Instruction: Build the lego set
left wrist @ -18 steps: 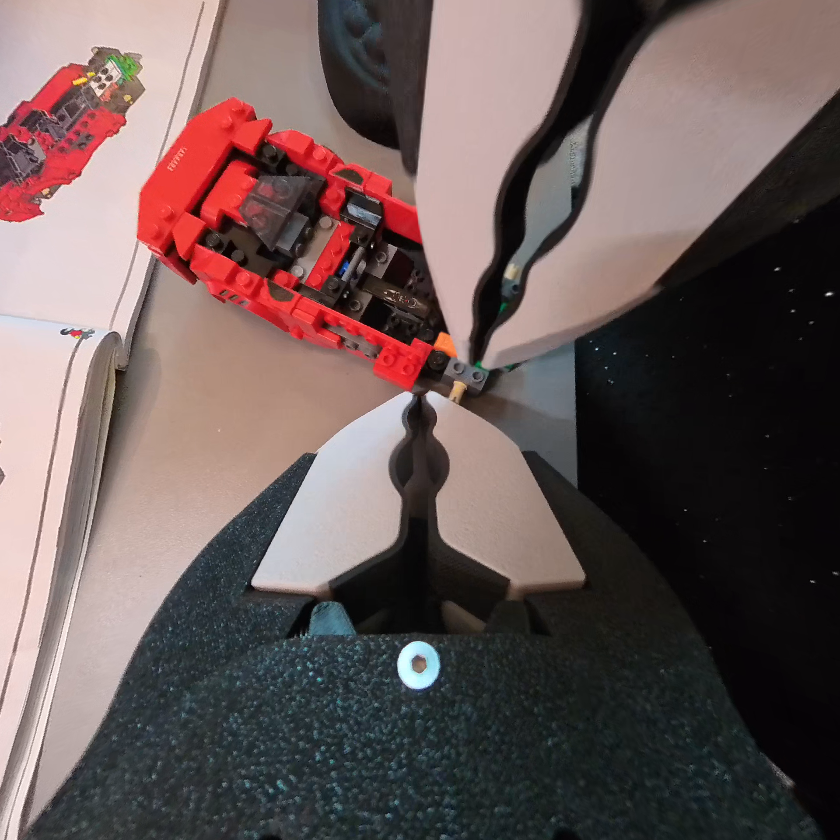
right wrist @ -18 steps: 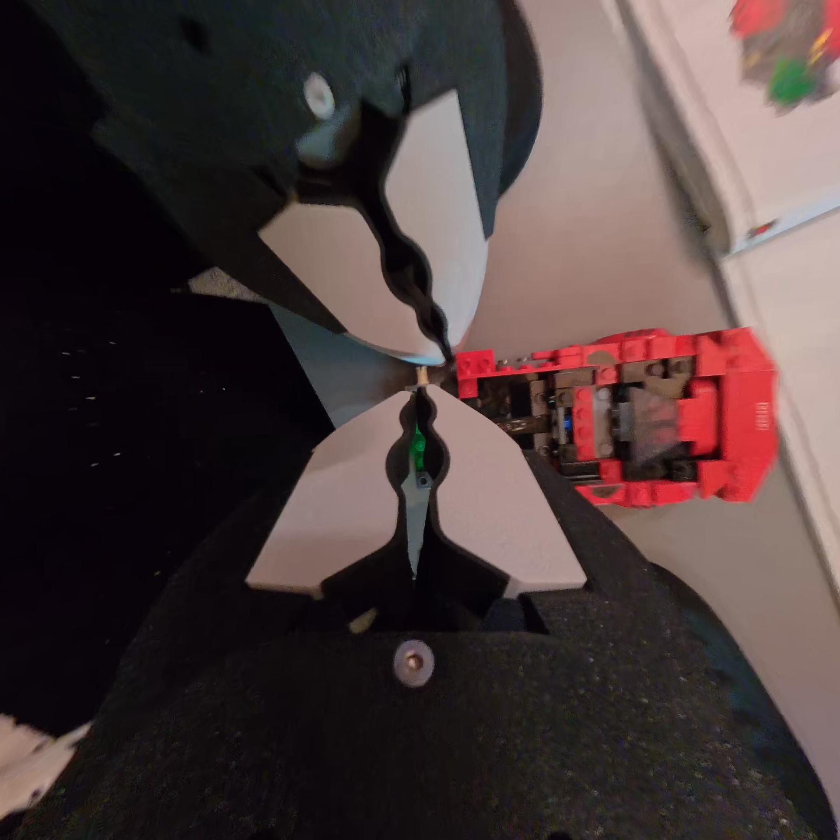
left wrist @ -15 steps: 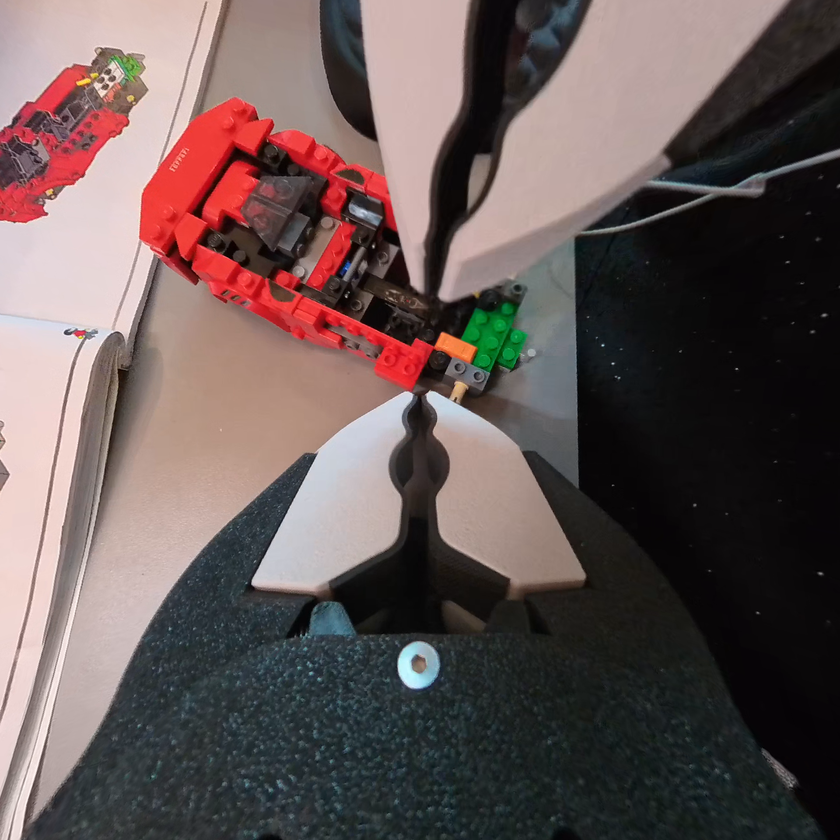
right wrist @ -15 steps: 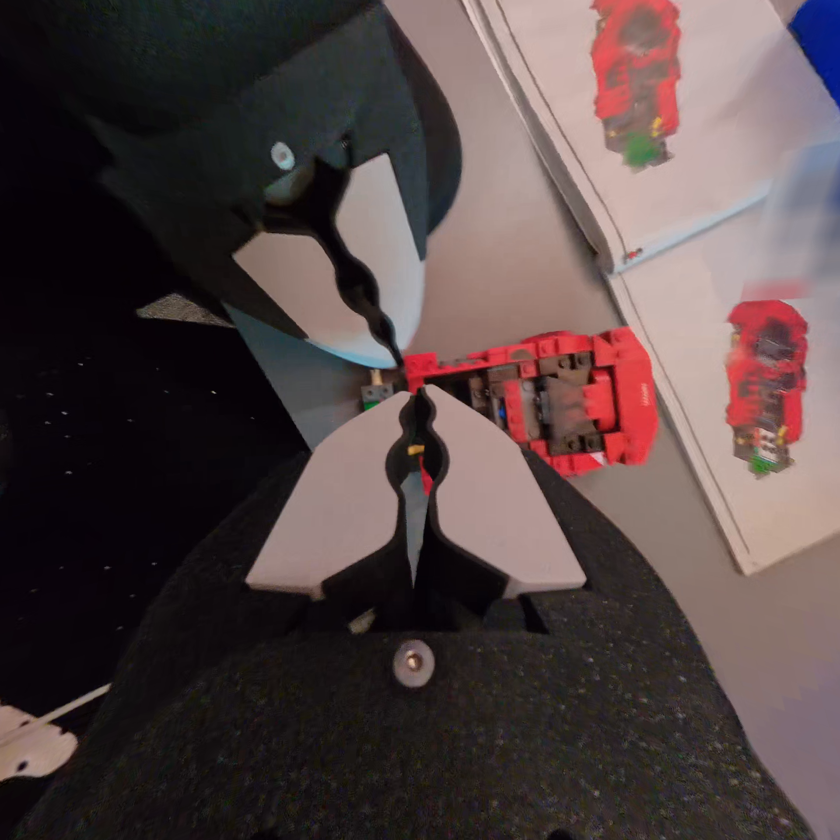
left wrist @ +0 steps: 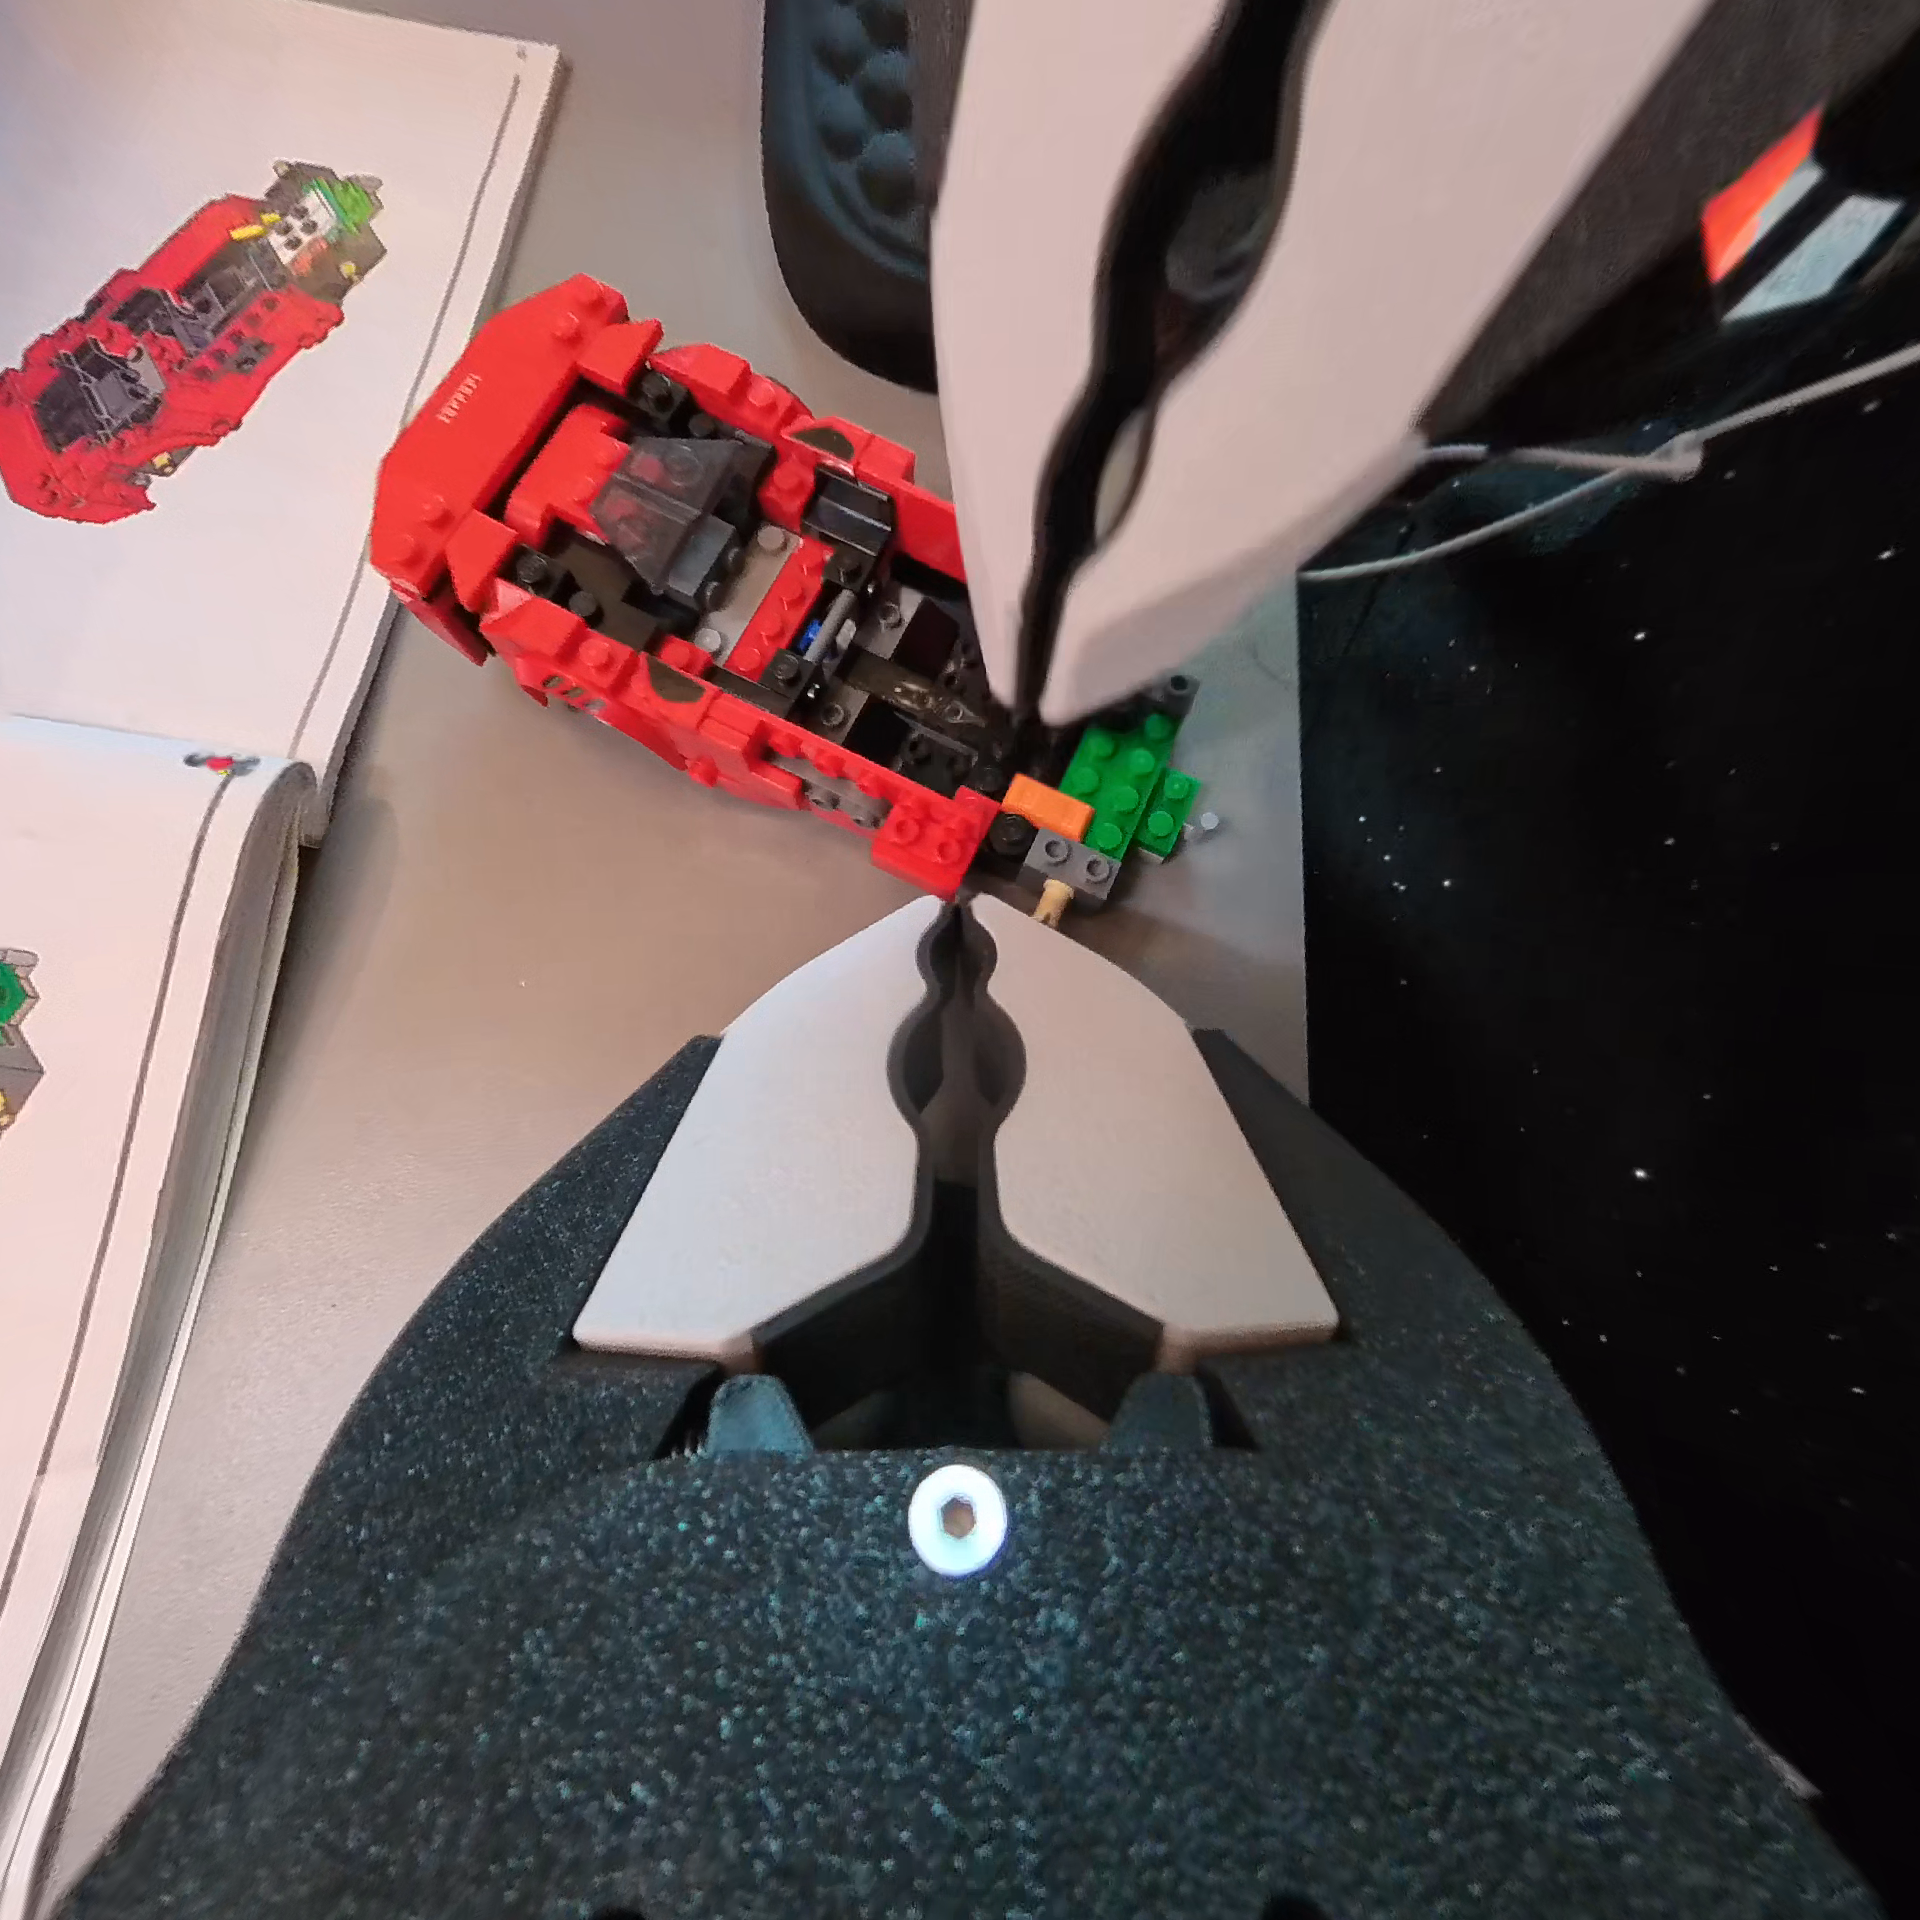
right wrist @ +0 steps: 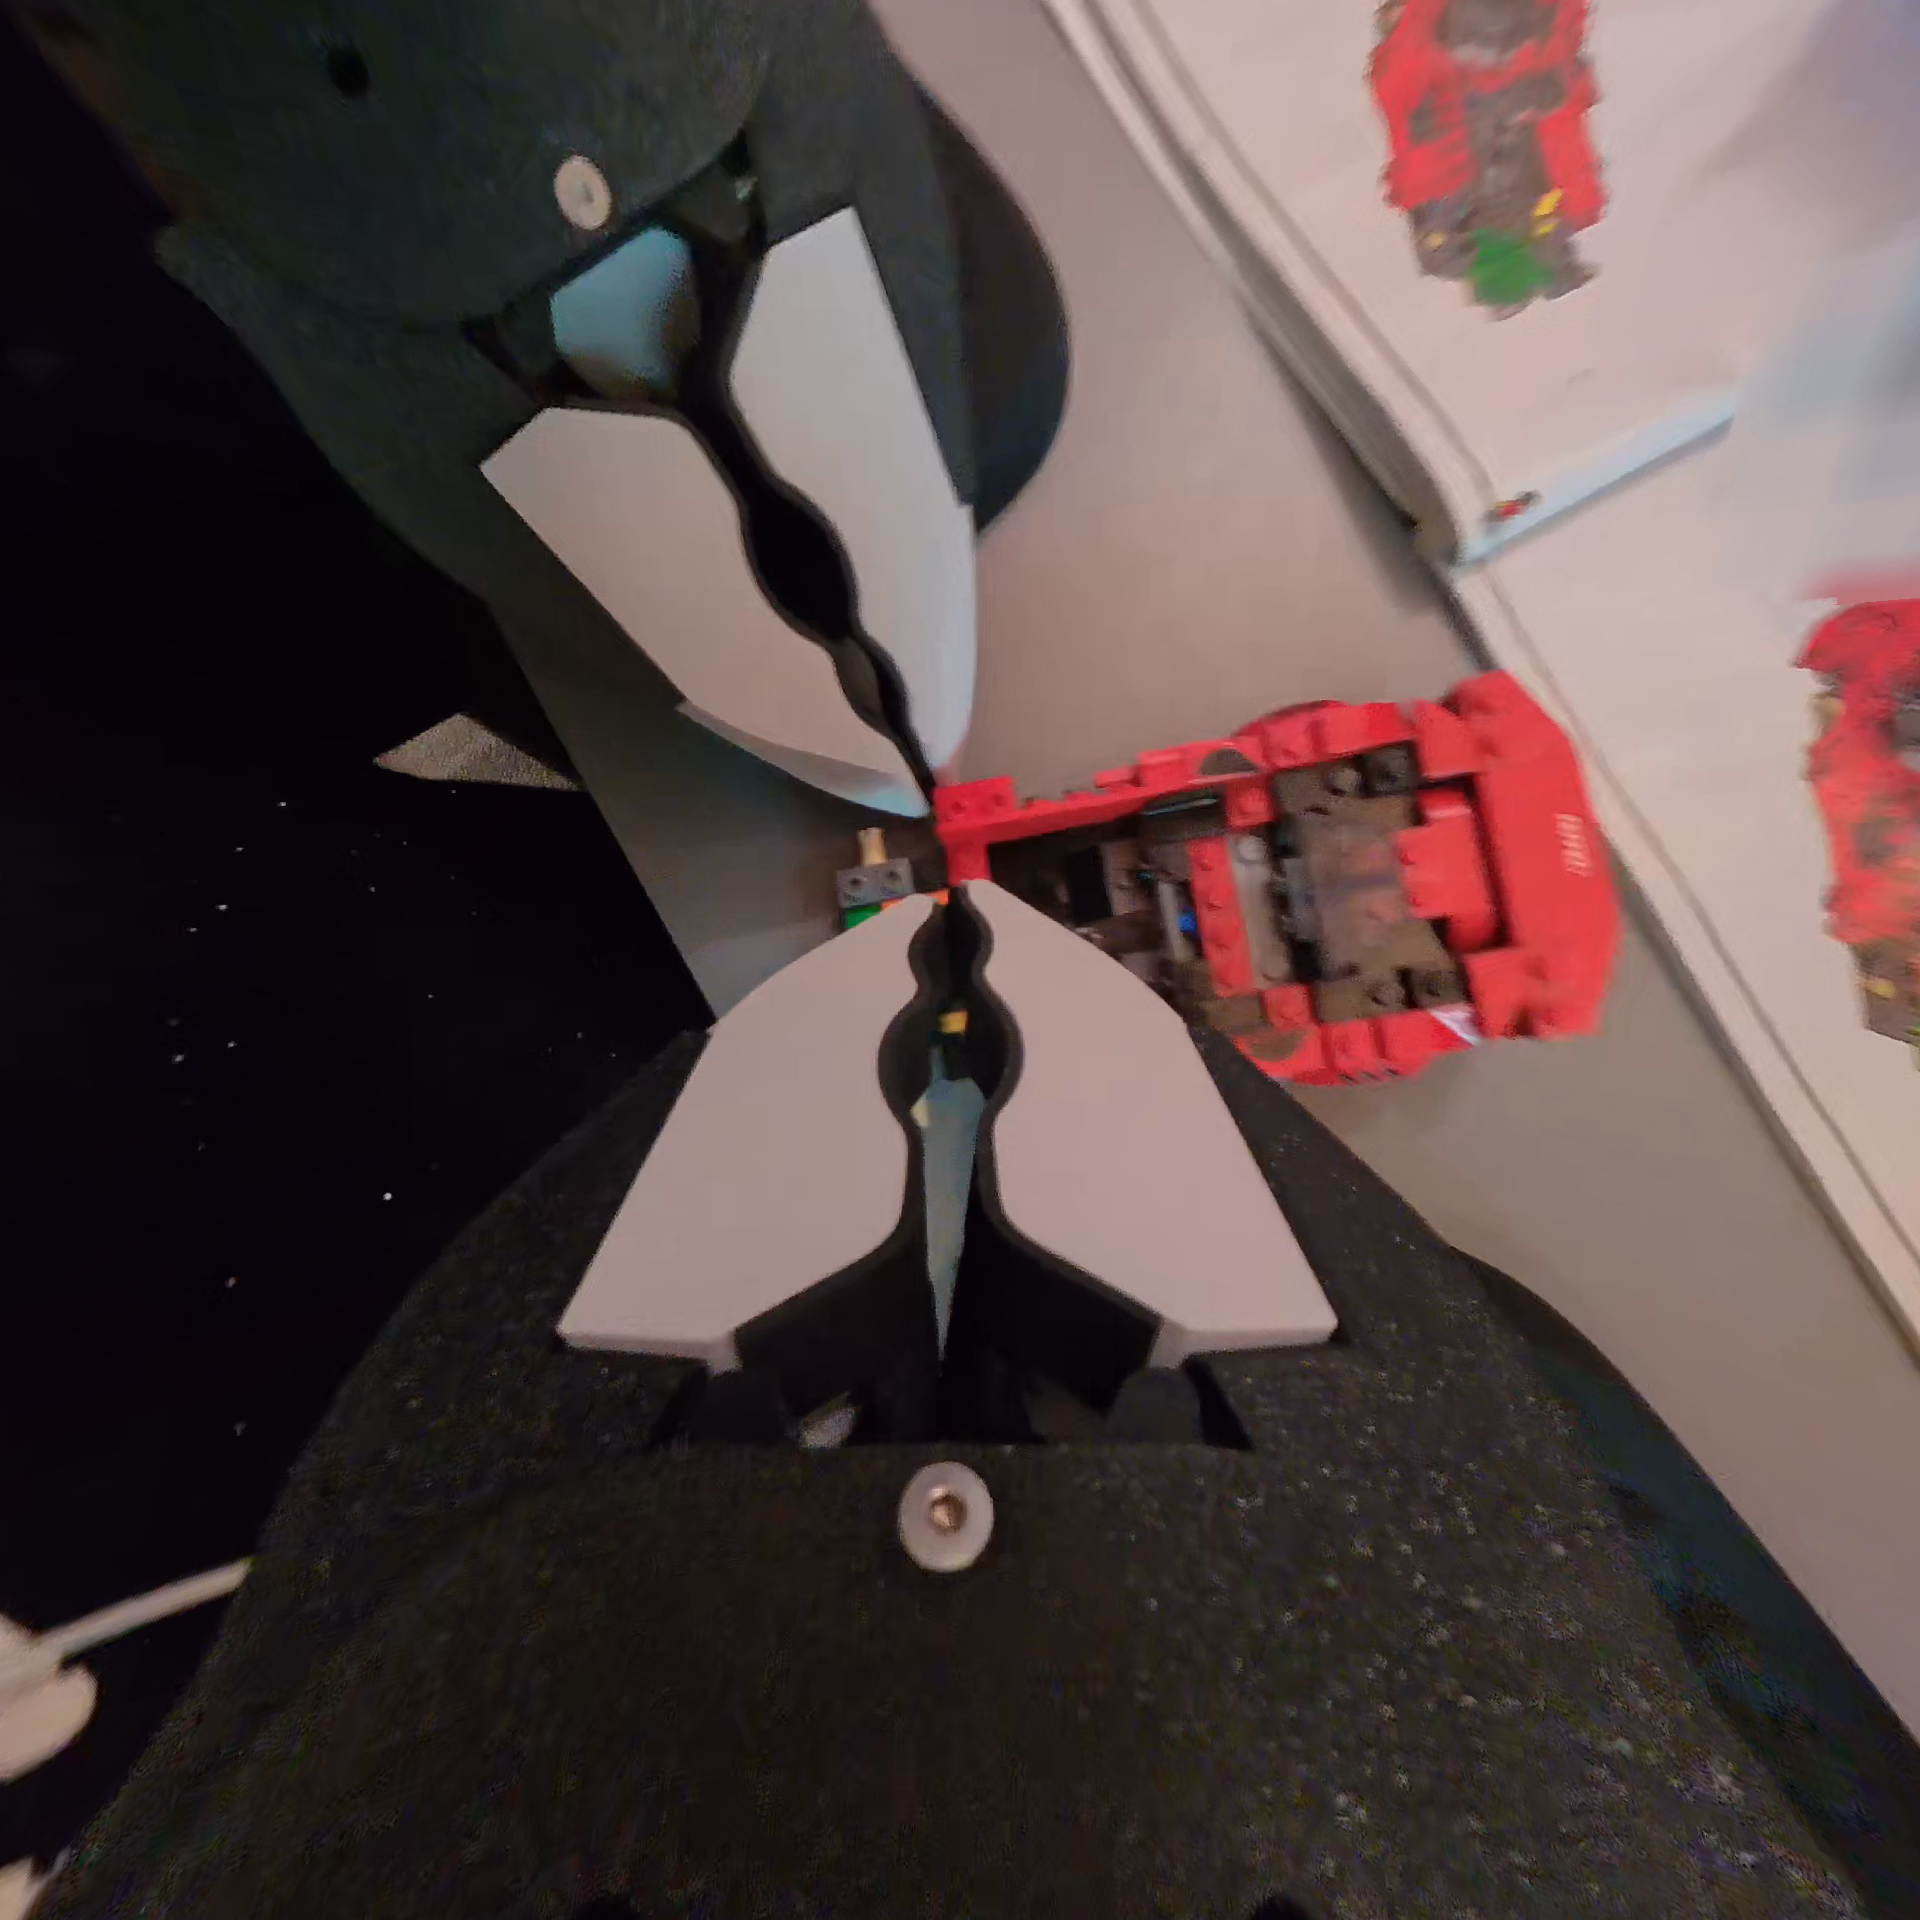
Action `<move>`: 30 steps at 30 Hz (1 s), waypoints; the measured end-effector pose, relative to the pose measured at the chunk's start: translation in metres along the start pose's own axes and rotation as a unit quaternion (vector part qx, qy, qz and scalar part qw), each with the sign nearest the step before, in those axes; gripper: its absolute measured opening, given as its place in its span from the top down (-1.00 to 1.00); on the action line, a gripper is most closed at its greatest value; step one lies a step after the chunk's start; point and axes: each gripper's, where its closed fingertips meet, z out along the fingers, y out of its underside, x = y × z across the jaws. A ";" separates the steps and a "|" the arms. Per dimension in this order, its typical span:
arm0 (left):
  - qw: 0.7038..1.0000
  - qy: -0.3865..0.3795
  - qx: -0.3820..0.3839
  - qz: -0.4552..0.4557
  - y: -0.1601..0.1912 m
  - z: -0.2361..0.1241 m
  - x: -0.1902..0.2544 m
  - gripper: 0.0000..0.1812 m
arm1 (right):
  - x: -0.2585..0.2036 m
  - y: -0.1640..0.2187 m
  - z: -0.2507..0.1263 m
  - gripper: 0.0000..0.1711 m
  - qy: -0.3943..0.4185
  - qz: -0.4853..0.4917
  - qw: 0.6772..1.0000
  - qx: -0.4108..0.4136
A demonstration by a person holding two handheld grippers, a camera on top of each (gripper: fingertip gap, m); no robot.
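The left gripper [left wrist: 956,909], its grey fingers pressed together on nothing, is hovering just short of the rear corner of the red brick-built lego car [left wrist: 665,582], almost touching the red corner brick. The right gripper [left wrist: 1034,712], likewise closed and empty as far as the views show, is coming down from above with its tips at the car's open rear, beside the green plates [left wrist: 1127,774], the orange tile [left wrist: 1044,805] and the small grey studded brick [left wrist: 1070,857]. The car is lying on the pale grey table [left wrist: 540,935], its nose pointing toward the open instruction booklet [left wrist: 135,520]. Compared with half a second ago, the car is sitting where it was, while the right gripper is reaching slightly lower.
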 end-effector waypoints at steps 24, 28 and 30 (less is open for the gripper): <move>0.994 0.086 -0.030 -0.062 -0.020 0.012 0.010 0.63 | 0.049 0.027 -0.006 0.23 -0.114 0.081 0.990 -0.024; 0.994 0.088 -0.040 -0.050 -0.020 0.016 0.021 0.64 | 0.051 0.021 -0.002 0.24 -0.163 0.034 0.985 -0.053; 0.994 0.089 -0.033 -0.061 -0.022 0.014 0.024 0.65 | 0.052 0.017 0.003 0.26 -0.191 0.009 0.979 -0.070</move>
